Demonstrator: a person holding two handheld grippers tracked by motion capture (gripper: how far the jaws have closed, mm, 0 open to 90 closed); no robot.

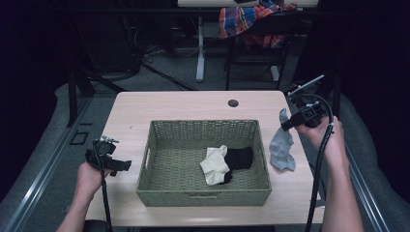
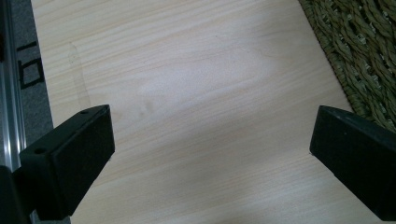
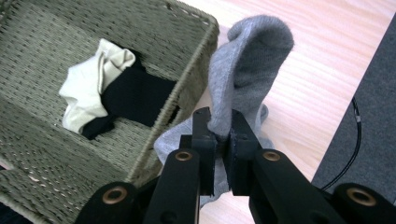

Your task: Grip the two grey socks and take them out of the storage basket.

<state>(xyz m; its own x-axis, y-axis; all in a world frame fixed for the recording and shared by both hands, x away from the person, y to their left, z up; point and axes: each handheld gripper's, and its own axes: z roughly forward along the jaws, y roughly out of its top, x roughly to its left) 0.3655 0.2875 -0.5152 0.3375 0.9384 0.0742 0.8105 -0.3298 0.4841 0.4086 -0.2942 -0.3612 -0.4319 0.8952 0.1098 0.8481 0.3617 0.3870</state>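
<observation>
Grey sock — soft, matt knit cloth; basket of rough woven olive fibre; table — smooth, pale wood-grain top; right gripper in matt black plastic.

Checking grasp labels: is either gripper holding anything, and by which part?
The right gripper is shut on the soft grey sock, pinching a fold of it partway along its length. The left gripper is open over the table, holding nothing.

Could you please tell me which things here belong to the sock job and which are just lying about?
In the job:
grey sock, clamped in the right tool
woven basket
cream sock and black sock in the basket

Lying about:
plaid cloth on the chair behind
left tool, open over bare table
</observation>
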